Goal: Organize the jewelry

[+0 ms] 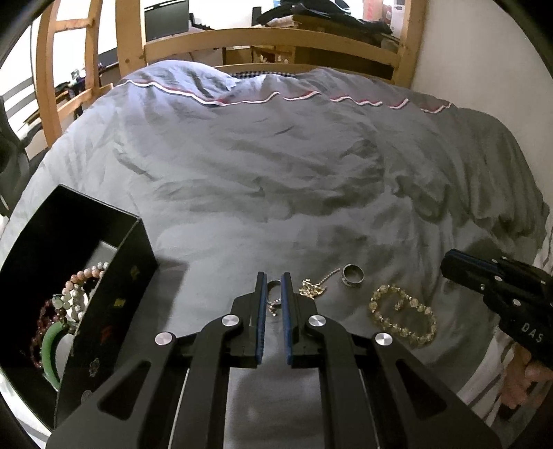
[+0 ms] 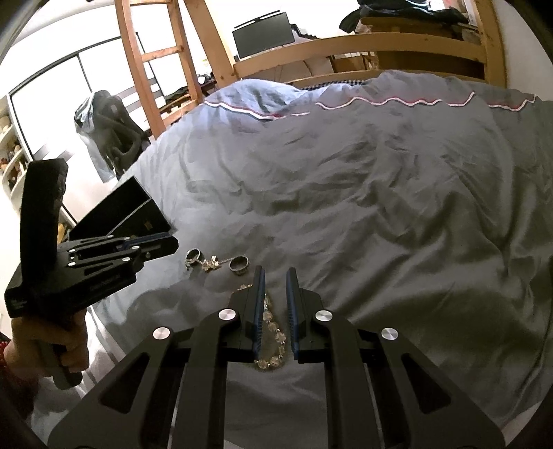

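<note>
Jewelry lies on the grey duvet (image 1: 259,179): a small ring (image 1: 274,285), a gold pendant on a chain (image 1: 312,288), a silver band ring (image 1: 352,275) and a pale crystal bead bracelet (image 1: 402,314). My left gripper (image 1: 273,279) is shut and holds nothing; the small ring shows through the slit between its fingers. At left stands an open black box (image 1: 131,262) holding bead bracelets and a green bangle (image 1: 50,349). My right gripper (image 2: 275,276) is shut and holds nothing, hovering over the crystal bracelet (image 2: 273,328). From there the left gripper (image 2: 171,241) points at the small ring (image 2: 193,255).
A wooden bed frame (image 1: 276,38) and a ladder (image 2: 155,51) stand behind the duvet. A chair draped with clothes (image 2: 107,131) is at far left, with a monitor (image 2: 264,32) beyond. A hand (image 2: 65,349) holds the left gripper's handle. A white wall (image 1: 466,69) borders the right.
</note>
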Demonstrator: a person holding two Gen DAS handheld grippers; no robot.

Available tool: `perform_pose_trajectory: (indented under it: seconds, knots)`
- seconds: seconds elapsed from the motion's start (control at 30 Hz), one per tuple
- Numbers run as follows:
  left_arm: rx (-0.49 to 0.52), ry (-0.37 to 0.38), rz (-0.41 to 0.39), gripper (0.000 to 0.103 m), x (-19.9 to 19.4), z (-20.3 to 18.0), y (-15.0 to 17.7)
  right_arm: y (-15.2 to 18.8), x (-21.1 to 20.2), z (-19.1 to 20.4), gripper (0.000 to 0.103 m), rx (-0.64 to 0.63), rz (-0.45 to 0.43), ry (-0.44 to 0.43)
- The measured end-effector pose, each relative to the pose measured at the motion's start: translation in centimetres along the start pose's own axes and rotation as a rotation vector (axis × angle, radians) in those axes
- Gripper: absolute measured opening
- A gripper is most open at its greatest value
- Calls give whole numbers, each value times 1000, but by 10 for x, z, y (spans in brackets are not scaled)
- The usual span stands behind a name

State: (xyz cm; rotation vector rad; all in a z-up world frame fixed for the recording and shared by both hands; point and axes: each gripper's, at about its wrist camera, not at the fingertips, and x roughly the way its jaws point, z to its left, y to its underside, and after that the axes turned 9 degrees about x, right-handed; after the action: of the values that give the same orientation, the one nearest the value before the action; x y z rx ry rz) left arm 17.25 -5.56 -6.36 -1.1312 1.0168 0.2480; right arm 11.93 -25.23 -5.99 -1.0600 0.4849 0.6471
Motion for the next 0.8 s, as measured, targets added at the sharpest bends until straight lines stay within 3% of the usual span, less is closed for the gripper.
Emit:
perform_pose_trajectory:
  seconds: [0.33, 0.4, 0.43, 0.47, 0.5, 0.53, 0.57, 0.6, 0.7, 0.73, 0.77, 0.8]
  knots:
    - [-115, 77, -41, 8, -14, 25, -5, -2, -3, -2, 13, 19, -16, -14]
    - [-97, 79, -31, 9, -11, 21, -5, -1, 0, -1, 14, 15, 8, -24]
    - [-79, 71, -25, 15, -9, 18, -5, 0, 4, 0, 14, 13, 37, -32]
    - [-52, 63, -16, 34, -6, 13, -4, 3, 8, 1, 16, 8, 60, -24]
    - [-17, 48, -10, 63, -2, 5, -3, 5, 12, 3, 25, -7, 83, -11]
    - [11, 33, -11, 73, 0, 0, -1, 7, 16, 5, 33, -17, 104, -16]
    - [45, 14, -8, 73, 4, -7, 0, 10, 18, 8, 50, -27, 125, -31]
    - [88, -3, 15, 73, 11, -15, 1, 12, 20, 10, 59, -36, 134, -36]
    - [115, -16, 49, 72, 27, -20, 3, 18, 27, 17, 58, -85, 175, -12]
    - [110, -12, 59, 62, 31, -18, 4, 21, 31, 17, 55, -95, 197, 8]
    - [90, 2, 79, 55, 36, -14, 5, 23, 35, 17, 39, -104, 216, 29]
    - [69, 14, 91, 41, 39, -10, 6, 25, 38, 15, 26, -111, 227, 50]
